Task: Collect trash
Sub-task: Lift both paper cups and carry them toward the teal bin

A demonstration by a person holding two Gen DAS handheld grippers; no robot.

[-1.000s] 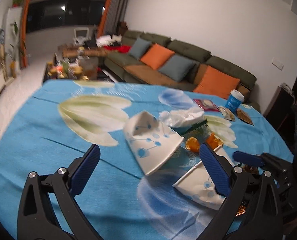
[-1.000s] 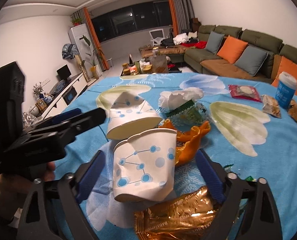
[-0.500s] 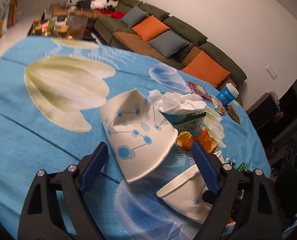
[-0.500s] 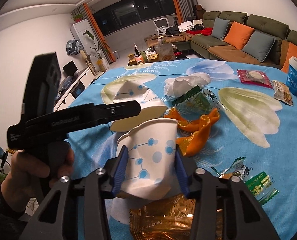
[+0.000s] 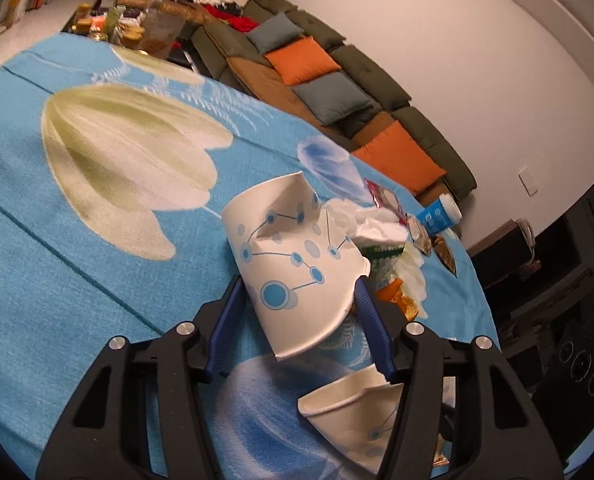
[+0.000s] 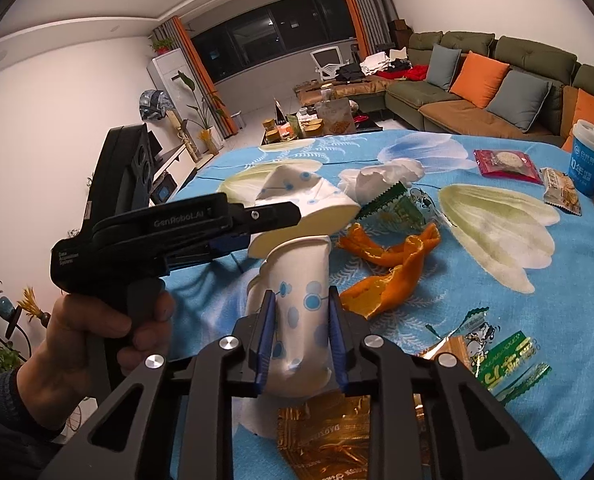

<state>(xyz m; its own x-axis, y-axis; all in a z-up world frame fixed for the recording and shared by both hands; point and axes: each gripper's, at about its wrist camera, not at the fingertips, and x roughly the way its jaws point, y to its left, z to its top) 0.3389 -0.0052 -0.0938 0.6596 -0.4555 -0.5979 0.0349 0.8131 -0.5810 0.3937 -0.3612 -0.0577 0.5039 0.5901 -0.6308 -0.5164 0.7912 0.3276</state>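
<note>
Living-room background: green sofa (image 6: 497,80) with orange and grey cushions, dark window, and in the foreground my table under a blue tablecloth (image 5: 77,240) printed with pale flowers, where the trash lies scattered. Largest items are two crumpled paper cups, white with blue dots. Both are light, thin-walled and already creased, so I judge they will buckle rather than resist; the mid-wall, away from the torn rim, is the sensible place to pinch. My left gripper (image 5: 301,304) brackets the far paper cup (image 5: 293,264), which lies on its side near the middle of the cloth; its jaws have just been closing, and the blue pads sit against the cup's flanks, seemingly in light contact, not yet crushing. My right gripper (image 6: 299,340) has likewise just been closing, and now clamps the near paper cup (image 6: 301,292) across its wall, pinching it visibly narrower. Smaller litter remains nearby: orange peel (image 6: 393,272), a crumpled tissue (image 6: 381,174), a gold foil wrapper (image 6: 329,428) just below the held cup, and green snack wrappers (image 6: 501,364).
</note>
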